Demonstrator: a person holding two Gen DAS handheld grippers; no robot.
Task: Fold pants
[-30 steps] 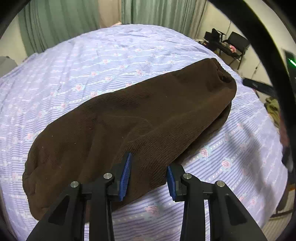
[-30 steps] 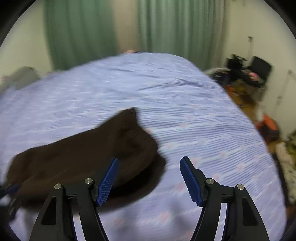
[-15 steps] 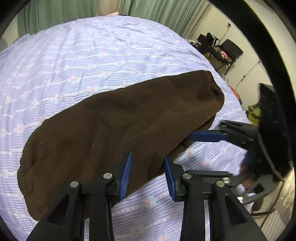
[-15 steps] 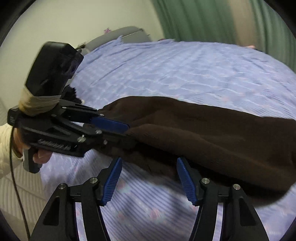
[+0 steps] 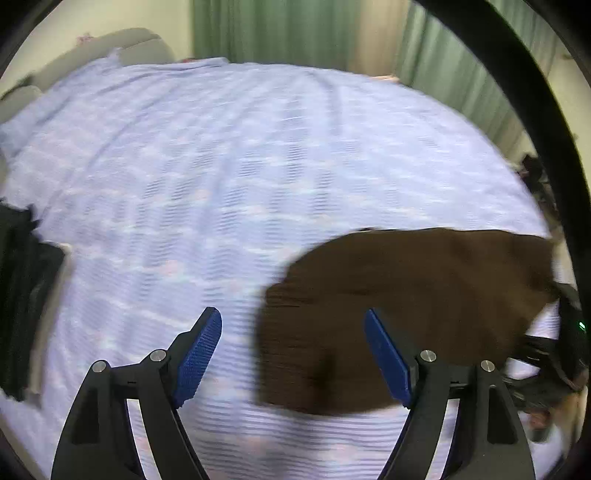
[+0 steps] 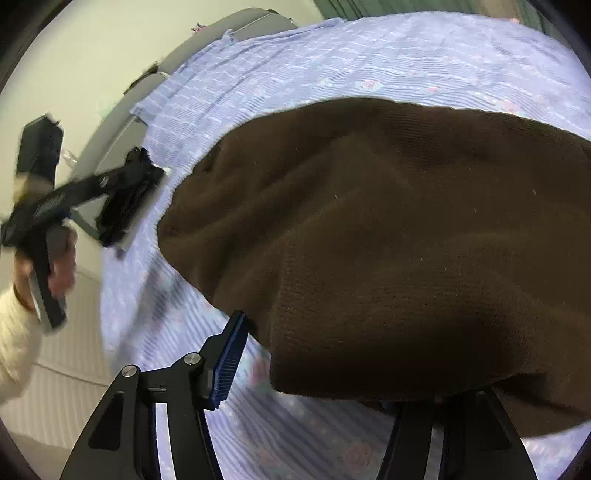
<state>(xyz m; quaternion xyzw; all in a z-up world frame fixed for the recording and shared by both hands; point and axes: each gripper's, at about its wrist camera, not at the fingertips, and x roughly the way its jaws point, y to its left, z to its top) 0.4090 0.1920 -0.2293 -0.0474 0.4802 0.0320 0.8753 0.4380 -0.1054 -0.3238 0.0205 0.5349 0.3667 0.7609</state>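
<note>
The dark brown pants (image 6: 388,236) lie folded in a long bundle on the lilac flowered bedspread (image 6: 332,55). In the left wrist view the pants (image 5: 413,306) lie at the lower right, blurred. My left gripper (image 5: 293,354) is open and empty, above the bed beside the end of the pants; it also shows in the right wrist view (image 6: 40,199), held off the bed's left side. My right gripper (image 6: 314,365) is open, low at the near edge of the pants; the cloth hides its right finger.
A black folded garment (image 5: 22,295) lies at the bed's left edge, also seen in the right wrist view (image 6: 129,199). Green curtains (image 5: 280,33) hang behind the bed. A grey headboard (image 6: 221,29) runs along the far side.
My left gripper has opened wide, let go of the pants and swung away to the left. My right gripper has moved in closer under the edge of the pants.
</note>
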